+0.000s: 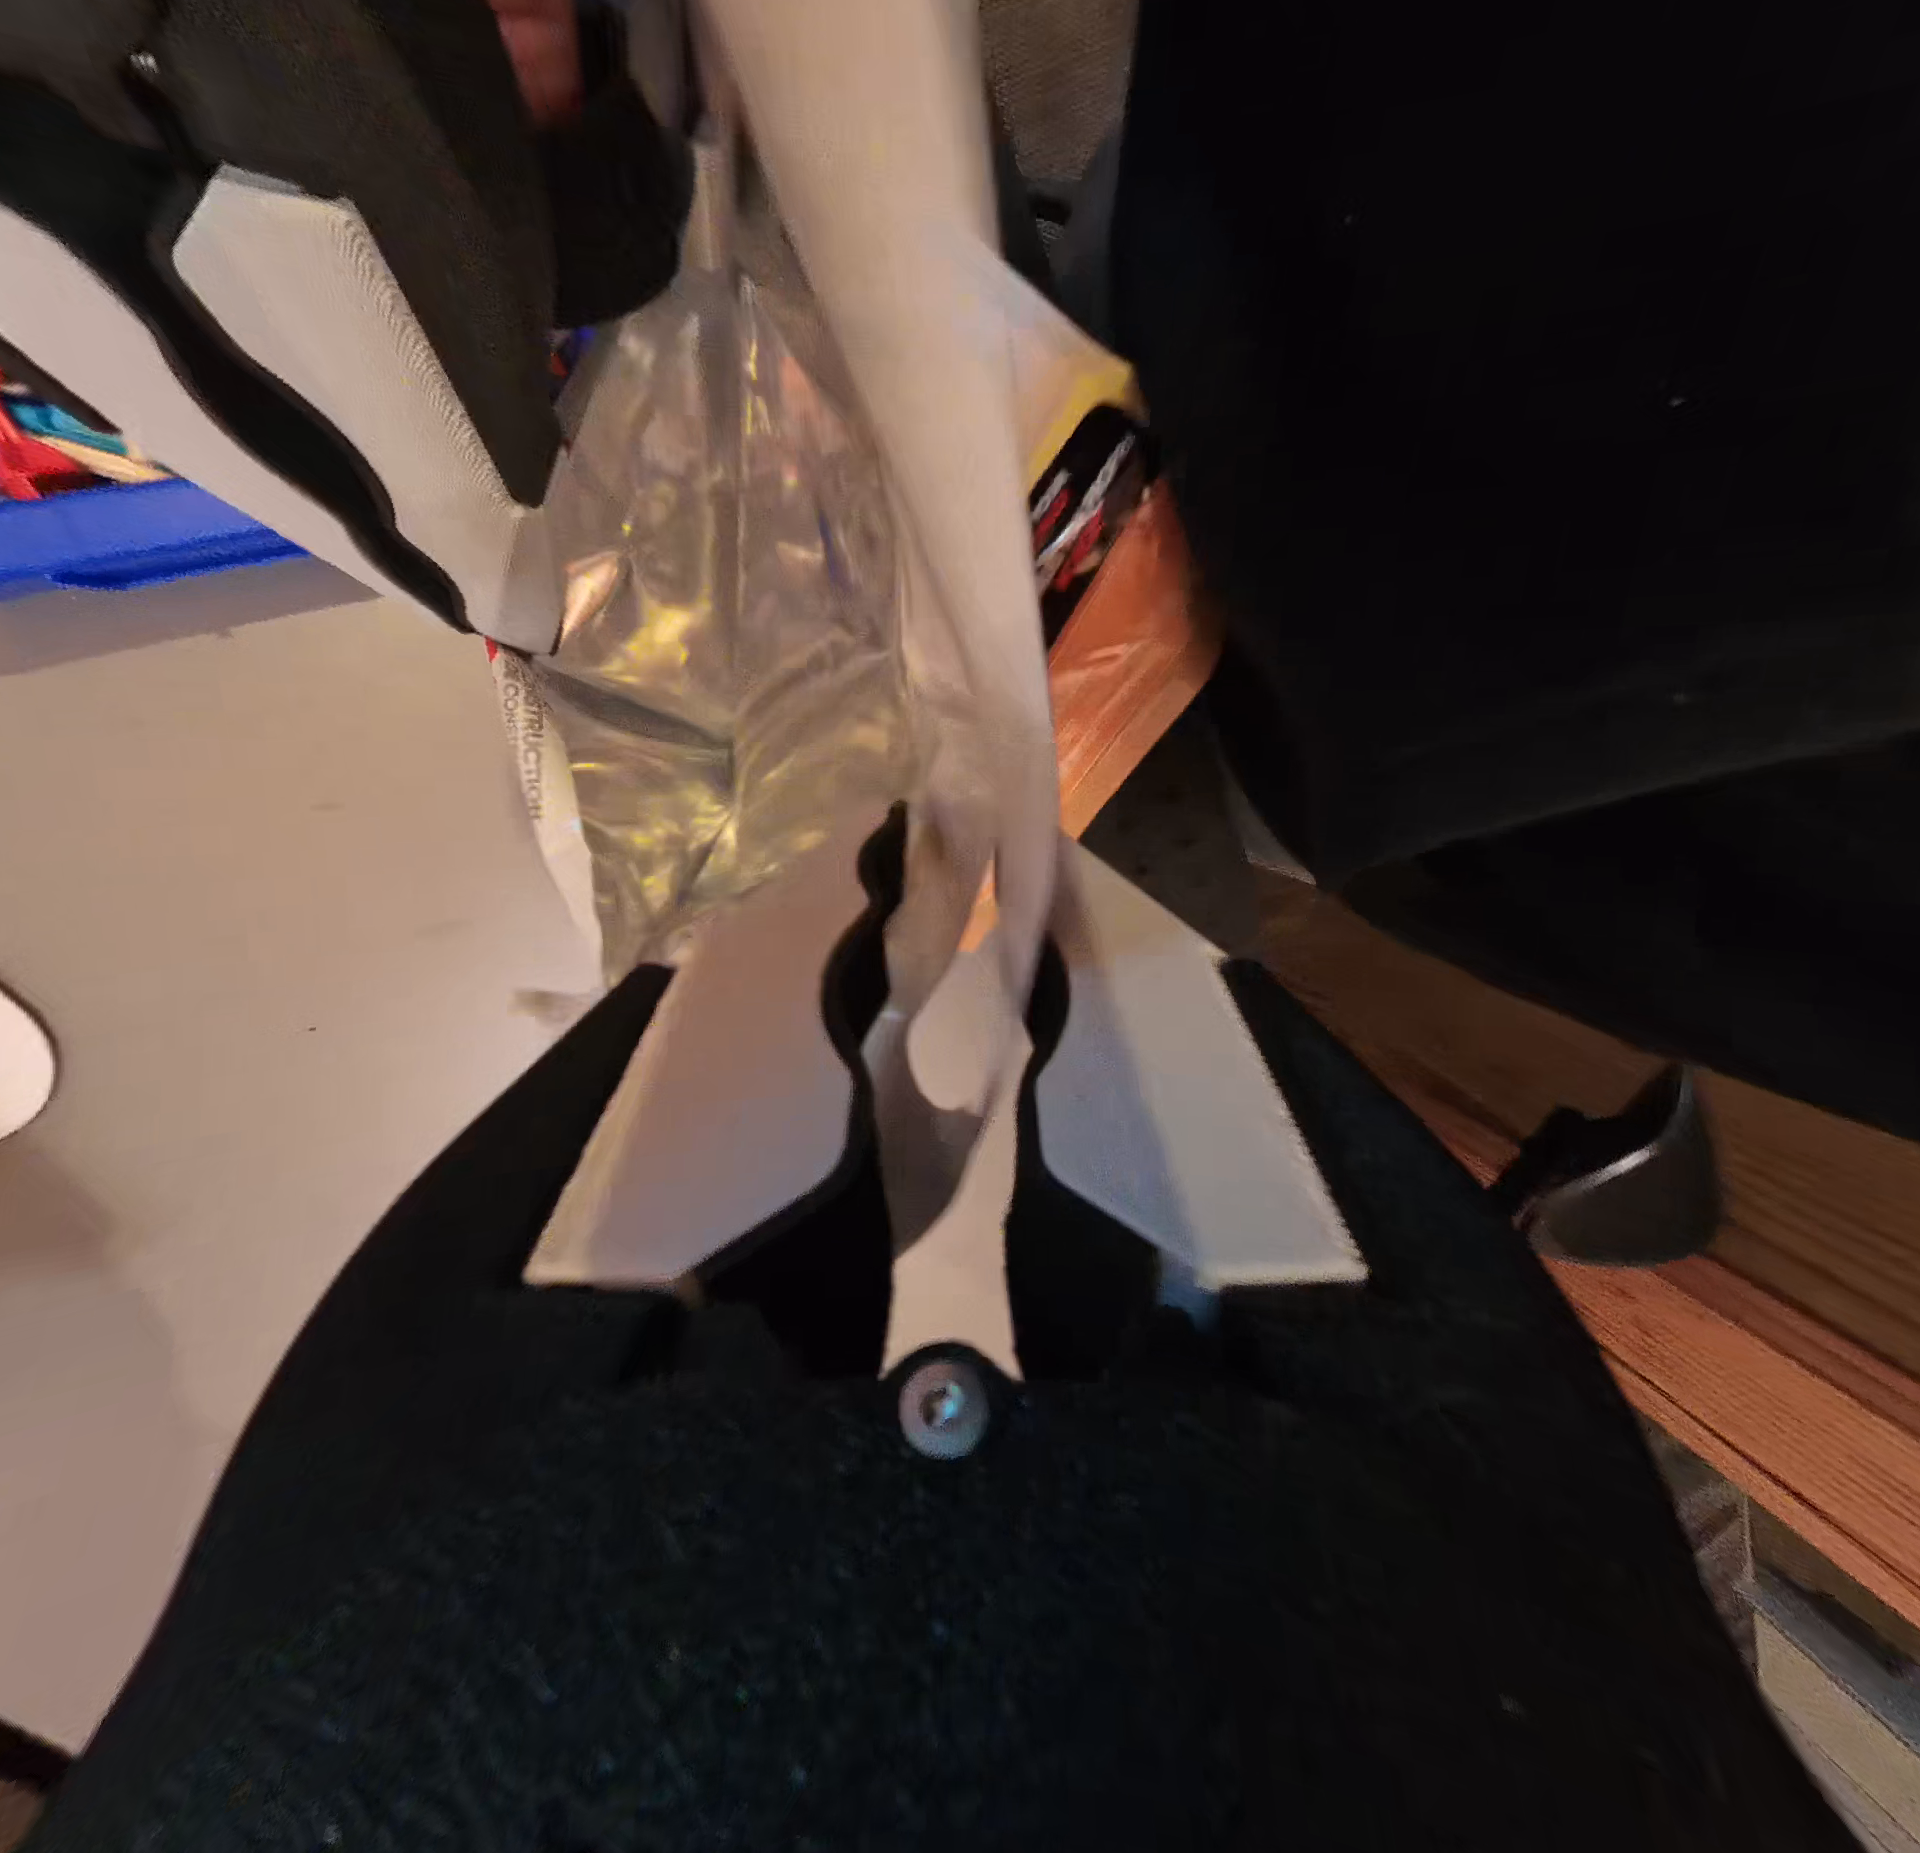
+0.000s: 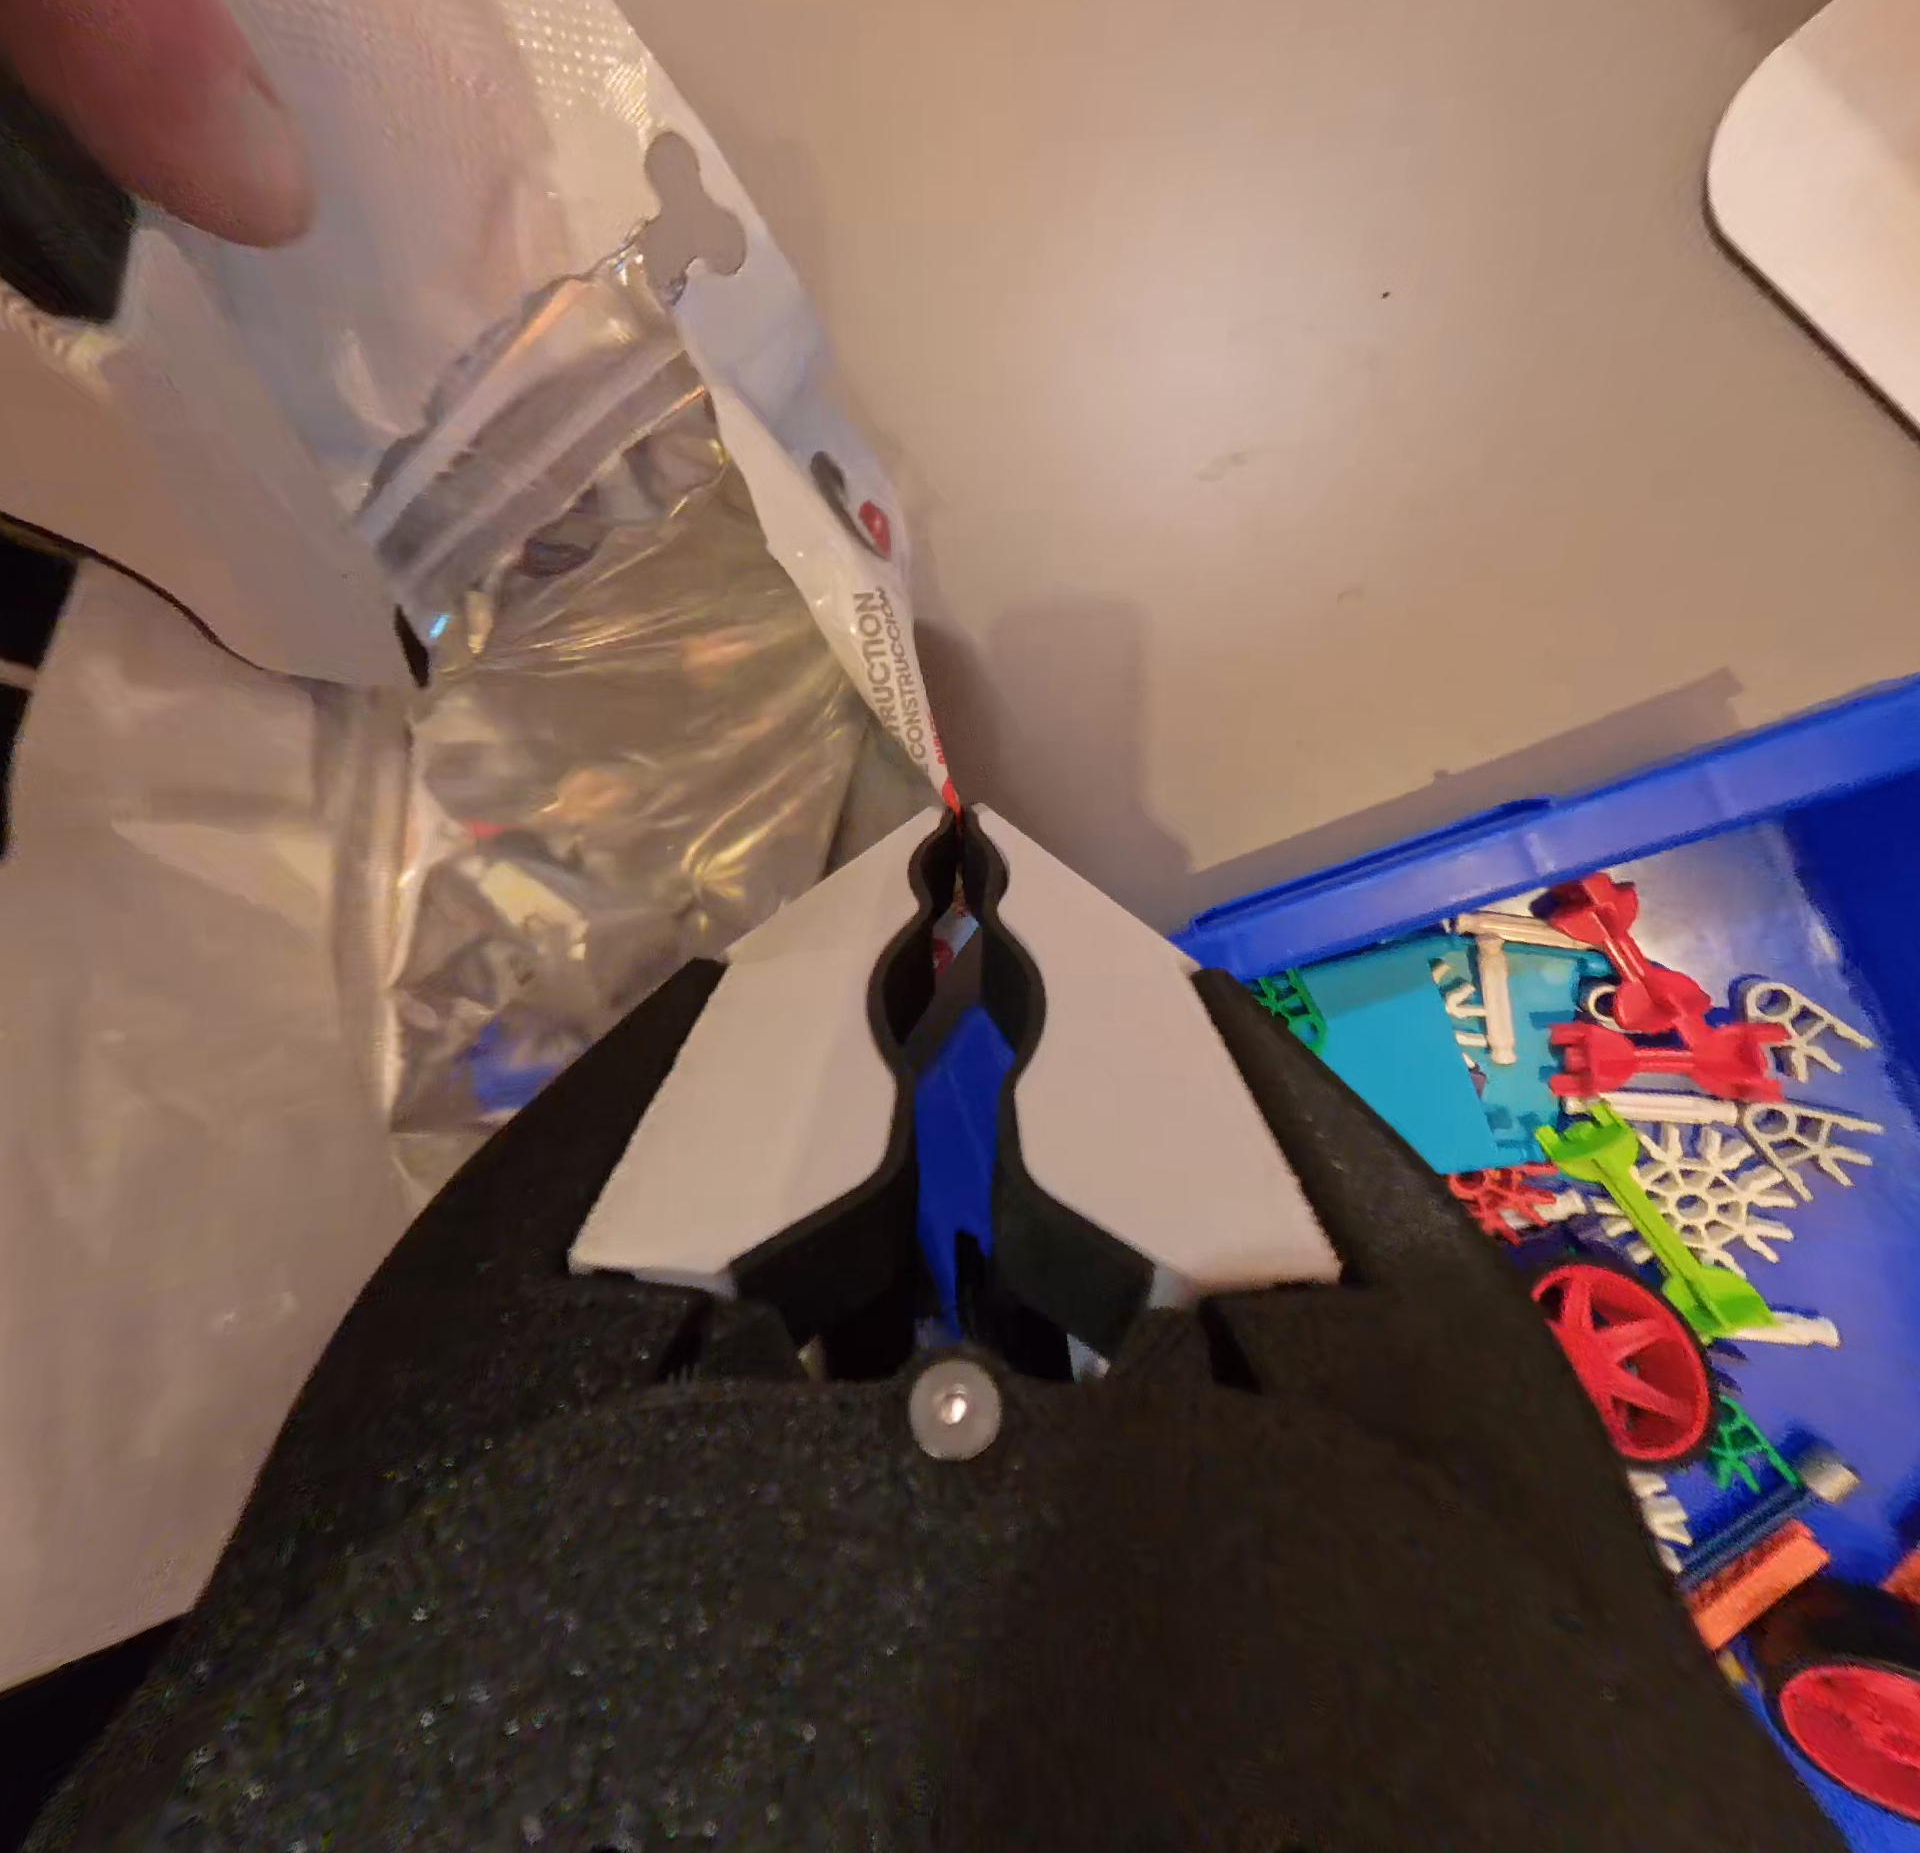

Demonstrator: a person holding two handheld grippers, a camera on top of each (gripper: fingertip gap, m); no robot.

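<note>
Both grippers — left (image 1: 961,930), right (image 2: 961,837) — had fingers clamped on opposite edges of the plastic bag (image 2: 623,681) — light, limp, probably slippery.

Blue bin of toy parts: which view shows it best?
The right wrist view: the blue bin sits open beside the right gripper, red wheels and white connectors visible. The left wrist view shows only a corner.

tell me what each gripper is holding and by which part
Both hold the clear plastic zip bag with white printed edges: the right gripper pinches its printed side edge, the left gripper its opposite white edge.
</note>
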